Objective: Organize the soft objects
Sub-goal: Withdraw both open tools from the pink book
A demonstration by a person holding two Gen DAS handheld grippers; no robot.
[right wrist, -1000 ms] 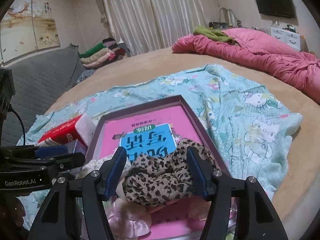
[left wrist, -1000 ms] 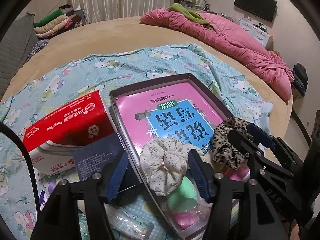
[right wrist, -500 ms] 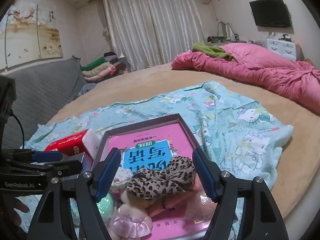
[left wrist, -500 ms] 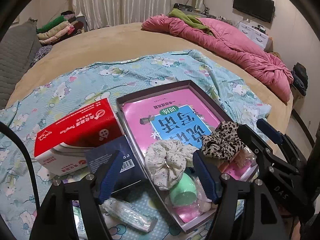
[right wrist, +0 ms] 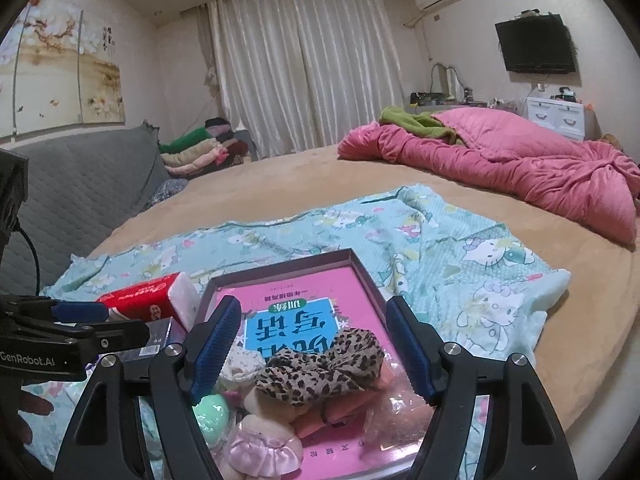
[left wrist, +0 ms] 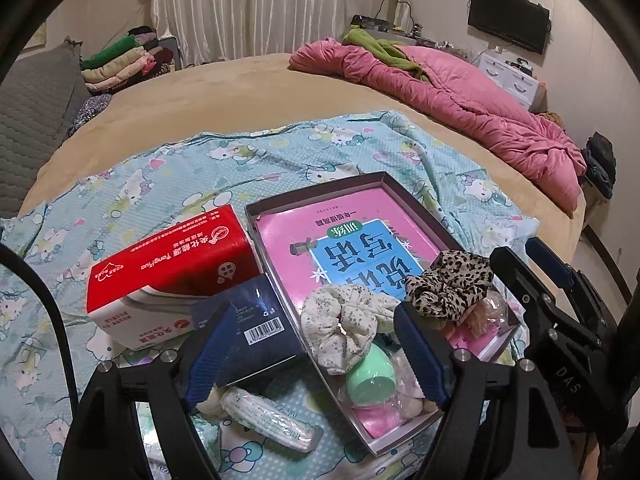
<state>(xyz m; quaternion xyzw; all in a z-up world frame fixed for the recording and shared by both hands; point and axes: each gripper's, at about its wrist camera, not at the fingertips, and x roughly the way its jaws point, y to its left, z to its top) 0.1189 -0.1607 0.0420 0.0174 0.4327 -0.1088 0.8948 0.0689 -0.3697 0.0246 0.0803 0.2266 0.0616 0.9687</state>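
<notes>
The left tool (left wrist: 316, 350) hangs released, its blue pads spread wide and nothing between them; "GenRobot.AI" is printed on its body where it shows at the left of the right wrist view (right wrist: 72, 344). The right tool (right wrist: 312, 350) is likewise released, pads apart above the leopard-print scrunchie (right wrist: 320, 366), not touching it; "DAS" reads on its arm in the left wrist view.

The shallow box (left wrist: 316, 190) lies on the Hello Kitty sheet (left wrist: 168, 168) spread over the bed (left wrist: 240, 88). Inside it a pink book (left wrist: 344, 240) with a blue panel of large Chinese characters is seen upside down. The leopard-print scrunchie sits on the book's near end, beside the white floral scrunchie (left wrist: 344, 320). A mint green sponge (left wrist: 370, 380), a pink plush piece (right wrist: 260, 444) and clear wrappers crowd the near corner.

Left of the box, touching its wall, a red tissue box (left wrist: 172, 268) carries the word "YangYua" among Chinese text. A dark blue carton (left wrist: 248, 320) with a barcode leans on it. A wrapped tube (left wrist: 268, 416) lies nearer.

The far half of the book is bare, and open sheet runs beyond the box's far edge.
</notes>
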